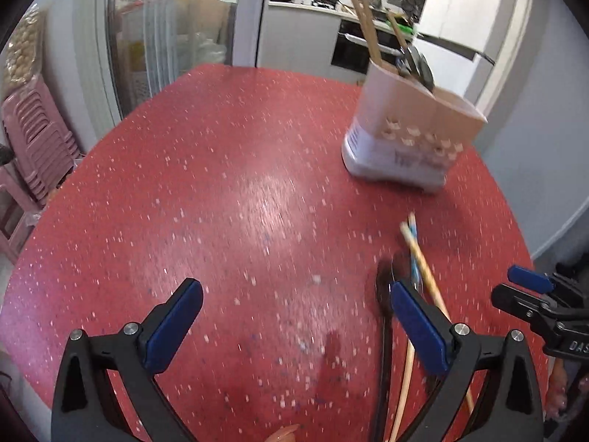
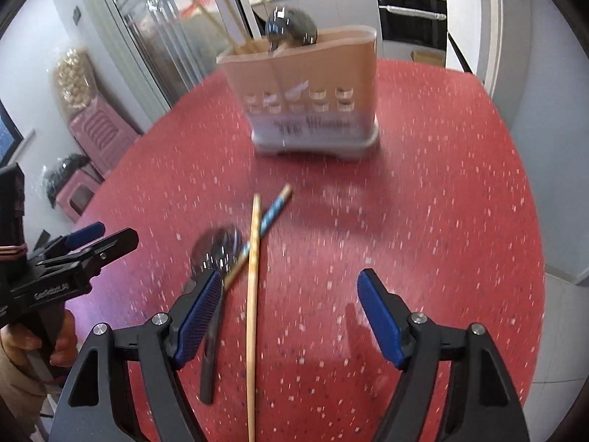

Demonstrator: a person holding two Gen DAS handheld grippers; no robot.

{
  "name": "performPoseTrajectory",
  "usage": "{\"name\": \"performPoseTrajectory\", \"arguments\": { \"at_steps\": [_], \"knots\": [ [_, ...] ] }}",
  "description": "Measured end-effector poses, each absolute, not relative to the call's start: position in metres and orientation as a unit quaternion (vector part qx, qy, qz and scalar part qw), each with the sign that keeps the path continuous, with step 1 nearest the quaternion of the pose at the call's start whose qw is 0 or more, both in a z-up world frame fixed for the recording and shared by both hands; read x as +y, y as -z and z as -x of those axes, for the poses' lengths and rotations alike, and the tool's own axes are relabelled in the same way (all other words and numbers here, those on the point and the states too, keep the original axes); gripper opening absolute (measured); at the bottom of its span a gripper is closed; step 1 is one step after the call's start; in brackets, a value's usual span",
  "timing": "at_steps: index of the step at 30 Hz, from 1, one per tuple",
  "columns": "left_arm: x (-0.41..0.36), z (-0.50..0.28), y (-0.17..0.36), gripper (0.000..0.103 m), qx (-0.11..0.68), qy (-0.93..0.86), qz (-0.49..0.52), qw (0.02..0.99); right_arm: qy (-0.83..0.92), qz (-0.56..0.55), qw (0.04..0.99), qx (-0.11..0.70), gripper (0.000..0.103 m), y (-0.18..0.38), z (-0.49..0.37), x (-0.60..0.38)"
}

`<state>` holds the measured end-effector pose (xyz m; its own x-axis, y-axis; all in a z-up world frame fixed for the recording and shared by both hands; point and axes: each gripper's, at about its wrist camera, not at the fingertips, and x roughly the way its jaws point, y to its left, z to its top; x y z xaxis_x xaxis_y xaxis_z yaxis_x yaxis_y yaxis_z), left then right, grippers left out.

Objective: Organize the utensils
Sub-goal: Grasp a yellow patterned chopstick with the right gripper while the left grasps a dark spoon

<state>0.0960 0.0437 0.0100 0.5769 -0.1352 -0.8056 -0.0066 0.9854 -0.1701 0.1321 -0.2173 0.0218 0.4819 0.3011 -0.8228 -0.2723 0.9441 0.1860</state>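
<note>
red speckled table (image 1: 228, 169), both views motion-blurred. left gripper (image 1: 294, 313) jaws spread wide, nothing between them, only bare table under the gap. its right-hand finger (image 1: 419, 328) sits in front of a dark spoon (image 1: 383, 287) and two chopsticks (image 1: 423, 261), cannot tell if it touches them. right gripper (image 2: 291, 305) jaws apart, released, pads not pressing on anything. plain wooden chopstick (image 2: 253, 294) lies on the table running through the gap between its fingers, closer to the left-hand finger (image 2: 200, 316). blue patterned chopstick (image 2: 270, 215) crosses under or over the plain one at an angle, which is on top i cannot tell. spoon (image 2: 217, 250) lies bowl away from the camera, handle running down beside the left-hand finger, partly hidden by it. utensil holder (image 2: 309, 84) stands upright further back on the table, well apart from the loose utensils. beige top, white base, divided into compartments. wooden chopsticks stick out of its left compartment, a dark ladle (image 2: 291, 27) out of the next one. in the right view the left gripper shows at the left edge, held by a hand (image 2: 40, 342). stacked pink stools (image 1: 36, 136) beside the table, kitchen counter behind
</note>
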Motion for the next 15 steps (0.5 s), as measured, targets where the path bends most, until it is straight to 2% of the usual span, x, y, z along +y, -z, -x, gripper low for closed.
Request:
{"name": "performPoseTrajectory", "arguments": {
  "at_steps": [15],
  "knots": [
    [0.015, -0.073, 0.021, 0.103, 0.51, 0.069, 0.039, 0.857, -0.145, -0.022, 0.838, 0.526, 0.079, 0.003, -0.124, -0.216]
  ]
}}
